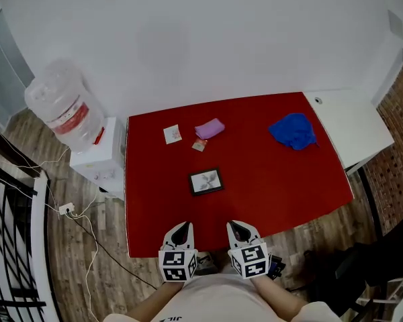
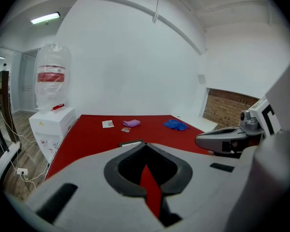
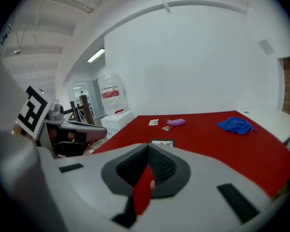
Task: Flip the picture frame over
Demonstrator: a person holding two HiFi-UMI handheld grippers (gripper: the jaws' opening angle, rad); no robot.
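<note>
While both grippers hang over the near edge of the red table (image 1: 275, 180), each has its jaws pressed fully together. The left gripper (image 1: 181, 228) and the right gripper (image 1: 239, 227) grip nothing and touch nothing. The picture frame (image 1: 206, 181) lies flat on the table with its picture side up, ahead of the two grippers and well apart from them. Beyond it lie a small card (image 1: 172, 134), a purple cloth (image 1: 209, 128) and a blue cloth (image 1: 293, 131). The water bottle (image 1: 59, 106) beside the table bears a red label, and its print is too small to read. The card's print is just as illegible.
</note>
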